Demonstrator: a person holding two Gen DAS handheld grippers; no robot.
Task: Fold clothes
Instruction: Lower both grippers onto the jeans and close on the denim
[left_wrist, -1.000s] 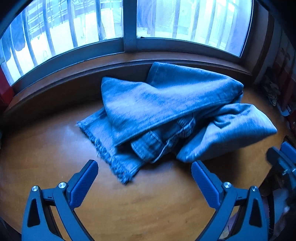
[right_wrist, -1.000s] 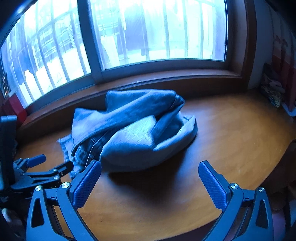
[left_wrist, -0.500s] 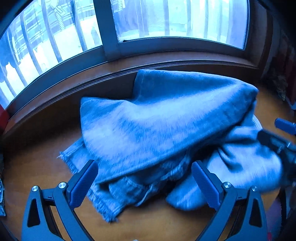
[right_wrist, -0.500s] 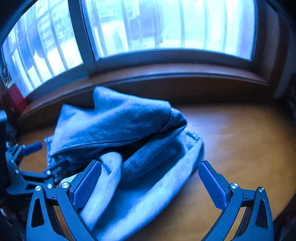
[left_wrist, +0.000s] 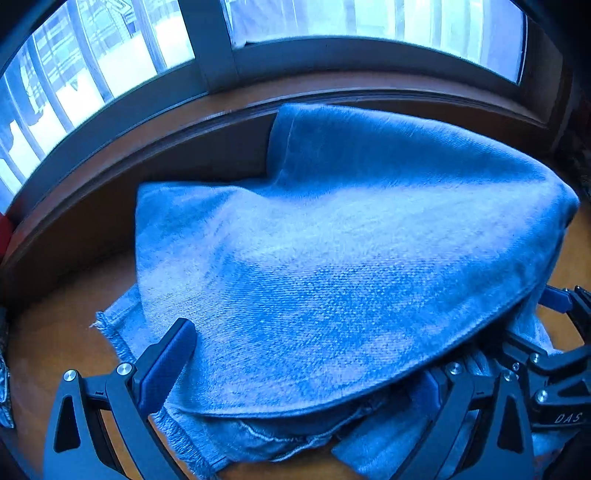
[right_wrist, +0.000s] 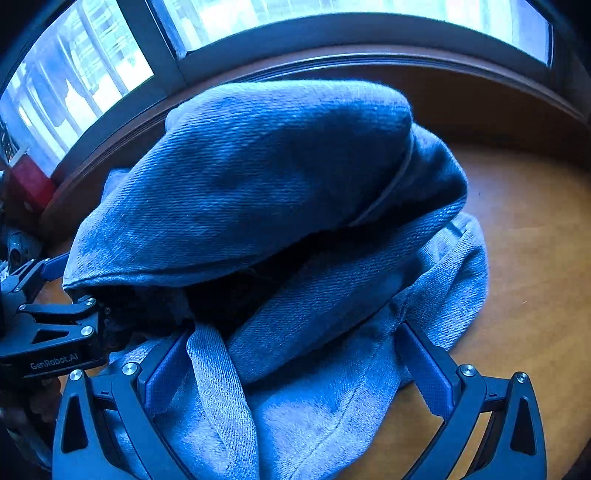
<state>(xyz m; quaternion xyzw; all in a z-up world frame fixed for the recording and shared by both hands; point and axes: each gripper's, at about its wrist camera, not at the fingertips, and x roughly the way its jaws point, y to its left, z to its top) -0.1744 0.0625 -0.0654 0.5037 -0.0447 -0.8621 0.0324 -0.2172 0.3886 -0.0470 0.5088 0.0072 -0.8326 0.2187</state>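
Both grippers have closed in on the jeans (left_wrist: 332, 266) since half a second ago; denim now fills each view. My left gripper (left_wrist: 295, 384) stands wide, its fingers straddling the near edge of the heap, and the right gripper (right_wrist: 295, 369) is spread just as wide over a lower fold, so I judge I'm hunting for a hem or waistband. Heavy twill, frayed hem at left, lies bunched in loose rounded layers on the wooden table (right_wrist: 535, 258) below the window (left_wrist: 110, 74).
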